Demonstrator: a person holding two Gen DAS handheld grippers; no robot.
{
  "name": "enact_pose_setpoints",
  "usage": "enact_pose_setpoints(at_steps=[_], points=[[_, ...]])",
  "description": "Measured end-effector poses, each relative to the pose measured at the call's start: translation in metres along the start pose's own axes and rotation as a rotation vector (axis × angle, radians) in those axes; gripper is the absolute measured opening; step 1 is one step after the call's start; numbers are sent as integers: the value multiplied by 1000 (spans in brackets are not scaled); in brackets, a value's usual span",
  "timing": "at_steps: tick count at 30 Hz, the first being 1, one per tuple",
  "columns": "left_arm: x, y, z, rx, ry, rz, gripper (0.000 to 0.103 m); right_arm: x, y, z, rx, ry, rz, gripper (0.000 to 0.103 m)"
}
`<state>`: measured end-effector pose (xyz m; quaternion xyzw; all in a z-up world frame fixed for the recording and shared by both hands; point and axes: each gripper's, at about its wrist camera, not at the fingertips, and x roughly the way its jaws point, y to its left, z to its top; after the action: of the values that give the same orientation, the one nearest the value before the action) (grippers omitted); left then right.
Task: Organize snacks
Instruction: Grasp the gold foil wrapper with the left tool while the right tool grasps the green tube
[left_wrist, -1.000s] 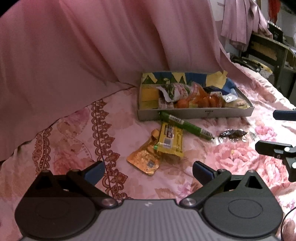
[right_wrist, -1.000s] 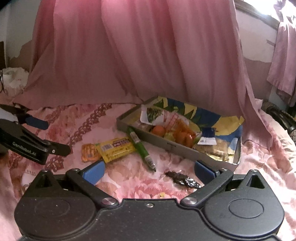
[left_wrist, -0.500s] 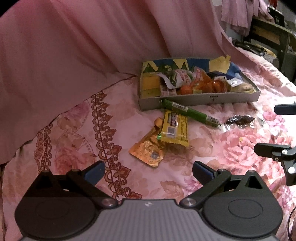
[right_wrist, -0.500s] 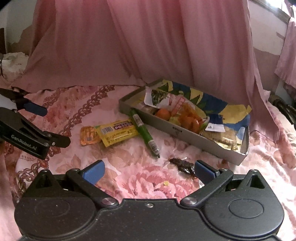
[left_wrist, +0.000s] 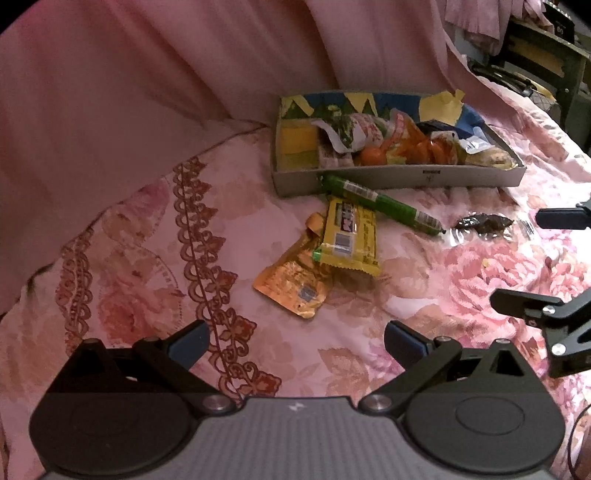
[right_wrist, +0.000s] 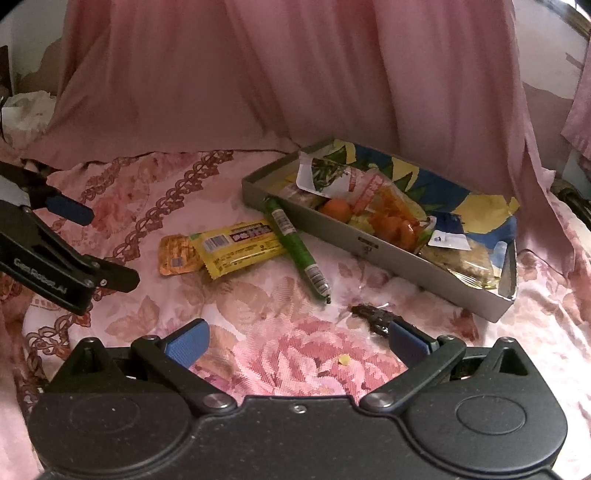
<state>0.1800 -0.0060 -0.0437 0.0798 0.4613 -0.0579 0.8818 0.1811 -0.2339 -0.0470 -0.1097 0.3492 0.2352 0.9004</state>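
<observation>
Four snacks outside: yellow bar, orange pouch, green stick, dark packet, all loose on the bedspread in front of the tray.
Tray: partly filled with wrappers and orange pieces; bare floor shows at its left end.
Overlaps: bar lies across the pouch's top; stick's upper end touches the tray's front wall and the bar's corner.
Left gripper: jaws wide apart, holding nothing, hovering short of the pouch.
Right gripper: jaws wide apart, holding nothing; its right finger is just beside the dark packet.
Step in hand (judged): approach for a first pick, nothing yet grasped.
Recommended: right takes the dark packet, since it lies alone; left lifts the bar before the pouch beneath.
Risk: soft bedspread may bunch between the fingers; thin flat wrappers may slip unless pinched across their narrow width.
</observation>
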Motion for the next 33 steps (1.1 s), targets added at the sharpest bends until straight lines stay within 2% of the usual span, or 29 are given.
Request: enact_pose_setpoints(at_steps=[3,9,14,20,25,30,33], points=[[6,6,6,-5,24,-22,103,7,-2,1,-4,-4,3,102],[24,26,25,-4,28,0,103,24,-9,3,12,-1,9,102],[50,40,37,6,80,-2,103,35,-15,6,32,-3,8,102],[74,24,37,170,112,11,103,55,-20,11,39,-11,-12,102],[83,3,34,341,64,41,103,70,-20,12,17,-9,-26,98],[87,-1,39,388,0,14,103,79,-18,15,-7,-28,-27,92],[91,-3,41,396,-7,-2,103,85,-18,18,-12,-35,-15,88]])
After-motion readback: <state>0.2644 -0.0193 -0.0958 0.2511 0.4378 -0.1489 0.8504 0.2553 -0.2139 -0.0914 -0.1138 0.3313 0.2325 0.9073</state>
